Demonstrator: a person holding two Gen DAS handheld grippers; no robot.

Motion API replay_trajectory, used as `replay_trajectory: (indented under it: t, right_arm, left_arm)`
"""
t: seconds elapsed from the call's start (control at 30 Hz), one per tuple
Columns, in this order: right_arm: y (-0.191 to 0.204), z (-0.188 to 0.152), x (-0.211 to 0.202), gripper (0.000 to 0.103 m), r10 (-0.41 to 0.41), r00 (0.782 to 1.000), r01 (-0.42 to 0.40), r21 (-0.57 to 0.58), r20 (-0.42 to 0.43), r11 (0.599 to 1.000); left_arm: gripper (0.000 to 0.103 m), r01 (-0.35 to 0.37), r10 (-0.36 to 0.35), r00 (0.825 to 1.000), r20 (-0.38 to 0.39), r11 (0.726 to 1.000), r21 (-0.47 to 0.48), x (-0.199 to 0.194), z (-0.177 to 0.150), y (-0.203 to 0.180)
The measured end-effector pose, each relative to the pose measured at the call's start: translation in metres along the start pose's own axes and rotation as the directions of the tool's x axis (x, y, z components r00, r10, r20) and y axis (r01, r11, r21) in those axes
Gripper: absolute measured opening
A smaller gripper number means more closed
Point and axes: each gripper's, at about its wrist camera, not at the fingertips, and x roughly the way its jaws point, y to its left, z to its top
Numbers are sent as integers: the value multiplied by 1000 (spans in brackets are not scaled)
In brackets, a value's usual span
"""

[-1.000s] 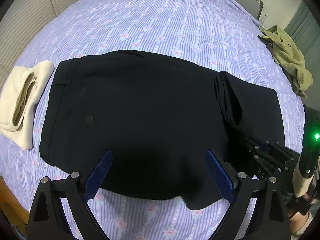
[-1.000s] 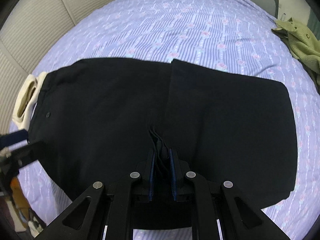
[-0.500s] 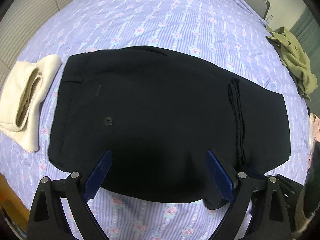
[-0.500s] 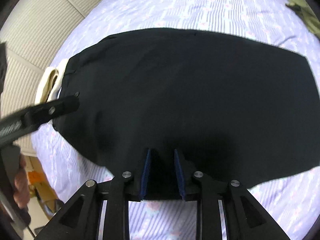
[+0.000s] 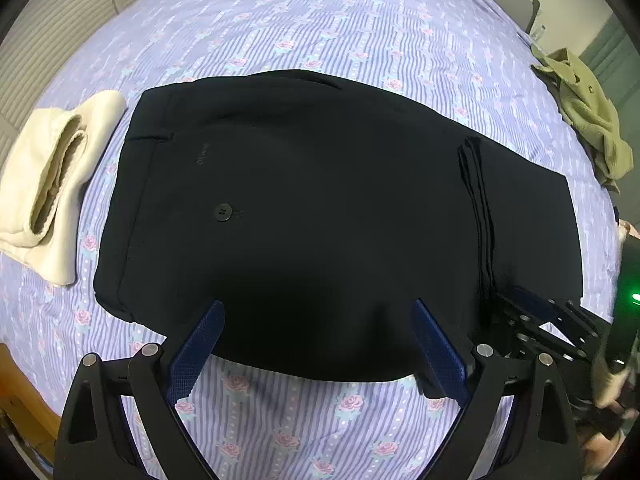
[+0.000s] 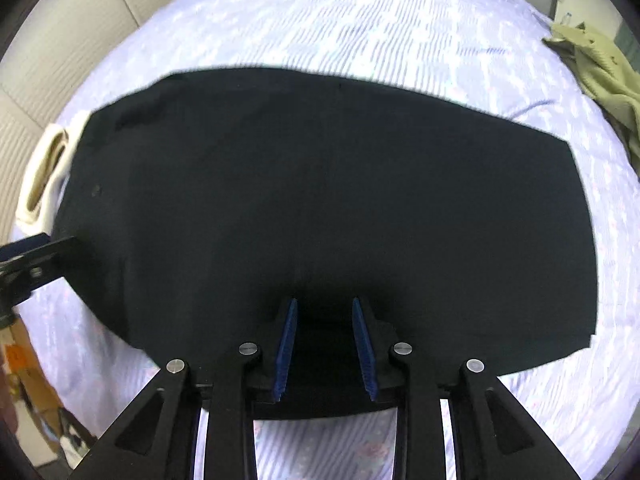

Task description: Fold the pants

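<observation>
The black pants (image 5: 312,208) lie folded flat on the bed, waistband to the left, a small button (image 5: 224,212) showing. The leg ends (image 5: 476,200) lie folded over the right part. My left gripper (image 5: 316,312) is wide open and empty over the near edge of the pants. My right gripper (image 6: 324,304) is partly open over the near edge of the pants (image 6: 320,200), holding nothing. It also shows in the left wrist view (image 5: 536,320) at the right.
The bed has a purple striped floral sheet (image 5: 360,20). A folded cream garment (image 5: 48,184) lies just left of the waistband. An olive green garment (image 5: 588,120) lies crumpled at the far right of the bed.
My right gripper has let go of the leg ends and opened partly. The leg ends now lie flat on the pants. My left gripper stayed open and drew back a little.
</observation>
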Motion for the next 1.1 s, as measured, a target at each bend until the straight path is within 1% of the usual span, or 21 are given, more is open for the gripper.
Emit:
replay_trajectory:
  t: [0.07, 0.13, 0.17, 0.27, 0.33, 0.37, 0.43, 0.47, 0.53, 0.67, 0.77, 0.8, 0.83, 0.87, 0.9, 0.93, 0.97, 1.03, 1.1]
  right_arm:
    - [2, 3, 13, 30, -30, 999, 30, -7, -26, 1000]
    - [0, 6, 22, 29, -31, 999, 32, 5, -42, 999]
    - [-1, 7, 25, 20, -21, 999, 21, 14, -43, 1000]
    - [2, 8, 23, 10, -33, 999, 33, 1, -32, 999]
    - [4, 8, 11, 9, -39, 999, 39, -7, -1, 999]
    - [4, 7, 0, 9, -18, 1000, 18, 3, 20, 1000]
    - [5, 5, -13, 9, 20, 999, -20, 9, 33, 1000]
    - [5, 3, -16, 9, 25, 999, -25, -2, 34, 1000]
    - [9, 2, -12, 9, 9, 1000, -8, -33, 29, 999]
    - [16, 5, 6, 9, 34, 999, -33, 14, -22, 999]
    - [20, 9, 14, 9, 31, 999, -30, 8, -35, 1000]
    - [22, 10, 16, 9, 28, 999, -27, 2, -38, 1000]
    - [25, 9, 17, 13, 33, 998, -33, 1, -47, 999]
    - [32, 5, 16, 14, 43, 998, -43, 7, -54, 999]
    - [40, 8, 18, 17, 50, 997, -50, 10, -63, 999]
    - [46, 10, 17, 28, 58, 996, -58, 6, -66, 998]
    - [52, 12, 14, 35, 63, 996, -64, -4, -61, 998]
    - [67, 18, 5, 37, 59, 997, -60, -17, -48, 998]
    - [80, 22, -9, 41, 73, 997, -73, -16, -32, 997]
  left_arm:
    - [95, 1, -1, 1000, 1, 1000, 10, -1, 1, -1]
    - [95, 1, -1, 1000, 2, 1000, 17, -1, 2, -1]
    - [95, 1, -1, 1000, 2, 1000, 18, 0, 3, -1]
    - [95, 3, -3, 1000, 1, 1000, 11, 0, 4, 1]
    - [95, 3, -3, 1000, 5, 1000, 3, -1, 5, 3]
    - [95, 3, -3, 1000, 6, 1000, 0, -1, 5, 4]
    - [95, 4, -4, 1000, 4, 1000, -3, 0, 4, 7]
    - [95, 0, 0, 1000, 2, 1000, -6, 1, 3, 8]
    - [95, -5, 5, 1000, -10, 1000, -12, 4, 3, 10]
    - [95, -13, 13, 1000, -7, 1000, -18, 3, 2, 11]
    - [95, -24, 24, 1000, -7, 999, -26, 3, 0, 16]
    - [95, -26, 26, 1000, -8, 999, -31, 3, 0, 18]
    - [95, -30, 29, 1000, -9, 999, -39, 3, -1, 22]
    - [95, -31, 31, 999, -9, 999, -43, 2, -1, 24]
    - [95, -32, 32, 999, -7, 998, -47, 1, -1, 27]
    - [95, -37, 36, 999, -6, 998, -50, 0, -2, 31]
    - [95, -38, 38, 999, -5, 998, -50, -1, -2, 34]
    - [95, -38, 38, 999, 0, 998, -51, -5, -4, 43]
    - [95, -36, 36, 999, 6, 998, -53, -9, -7, 52]
